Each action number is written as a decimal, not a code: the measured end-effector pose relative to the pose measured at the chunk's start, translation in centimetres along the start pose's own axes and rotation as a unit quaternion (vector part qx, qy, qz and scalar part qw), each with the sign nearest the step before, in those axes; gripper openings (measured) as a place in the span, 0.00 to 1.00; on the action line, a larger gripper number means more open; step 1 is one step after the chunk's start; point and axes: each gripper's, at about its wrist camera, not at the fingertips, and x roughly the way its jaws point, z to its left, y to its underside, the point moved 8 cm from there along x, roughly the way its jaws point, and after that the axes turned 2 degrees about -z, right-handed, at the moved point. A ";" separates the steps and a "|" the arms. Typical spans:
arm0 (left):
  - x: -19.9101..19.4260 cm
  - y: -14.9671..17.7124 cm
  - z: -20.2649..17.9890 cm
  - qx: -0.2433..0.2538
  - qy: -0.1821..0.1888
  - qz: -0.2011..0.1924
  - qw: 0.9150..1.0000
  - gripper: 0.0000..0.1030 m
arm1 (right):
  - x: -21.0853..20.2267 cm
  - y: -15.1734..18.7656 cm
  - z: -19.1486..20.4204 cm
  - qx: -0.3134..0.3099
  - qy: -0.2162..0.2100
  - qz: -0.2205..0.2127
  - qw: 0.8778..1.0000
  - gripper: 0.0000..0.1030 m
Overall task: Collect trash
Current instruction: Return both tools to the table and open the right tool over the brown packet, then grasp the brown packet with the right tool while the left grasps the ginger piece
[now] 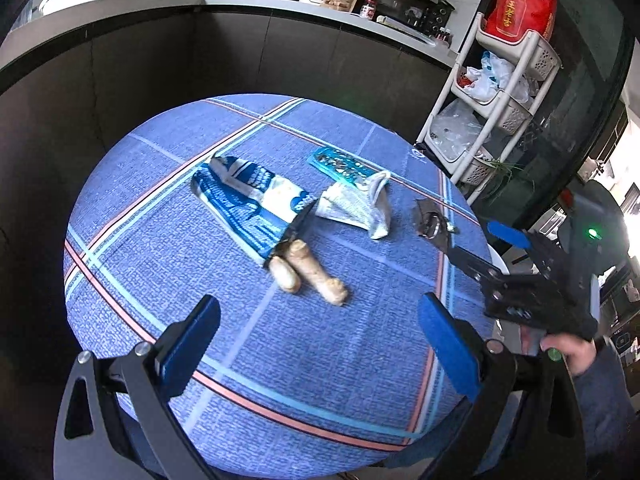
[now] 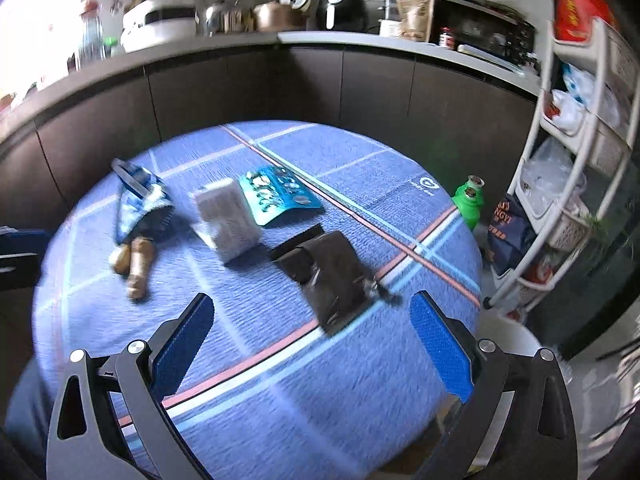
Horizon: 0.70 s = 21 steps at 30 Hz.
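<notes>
Round table [image 2: 360,380] under blue plaid cloth stood before dark kitchen cabinets. Right gripper [image 2: 312,344] hovered over near edge, jaws wide apart, empty. Dark wrapper [image 2: 332,276] lay just ahead near right edge: best pinched at its raised, possibly crumpled, end. Left gripper [image 1: 320,344] likewise apart, empty. Mid-table: ginger pieces [image 1: 308,272] touching blue-white bag [image 1: 248,200]; white pouch [image 1: 356,204]; teal blister pack [image 1: 340,164] toward far edge.

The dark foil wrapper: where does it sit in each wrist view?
Left wrist: dark foil wrapper at the table's right edge, beyond the right claw.
Right wrist: dark foil wrapper centre, just ahead of the open claw.
Shared landmark: teal blister card.
</notes>
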 end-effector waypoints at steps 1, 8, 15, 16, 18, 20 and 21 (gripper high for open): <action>0.2 -0.1 0.3 -0.003 -0.001 0.001 1.000 0.93 | 0.7 -0.3 -0.2 -0.005 0.001 0.002 1.000 0.91; 1.4 -0.3 1.2 -0.010 0.000 0.014 1.000 0.82 | 4.2 -0.7 -1.2 -0.006 -0.014 0.022 1.000 0.91; 2.5 -0.4 1.2 -0.011 0.011 0.027 1.000 0.62 | 5.6 -0.4 -1.5 -0.003 -0.023 0.033 0.999 0.71; 2.7 -0.3 1.1 -0.009 0.011 0.030 0.999 0.59 | 5.7 -0.3 -1.5 -0.002 -0.023 0.034 0.999 0.62; 3.3 0.0 1.0 -0.011 0.012 0.037 0.999 0.49 | 5.7 0.0 -1.4 0.002 -0.028 0.035 0.999 0.50; 3.9 0.0 1.2 -0.018 0.011 0.041 0.999 0.43 | 5.3 0.2 -1.2 0.007 -0.026 0.033 0.999 0.35; 4.2 0.0 1.4 -0.023 0.009 0.042 0.999 0.40 | 5.0 0.3 -1.0 0.008 -0.025 0.032 0.999 0.31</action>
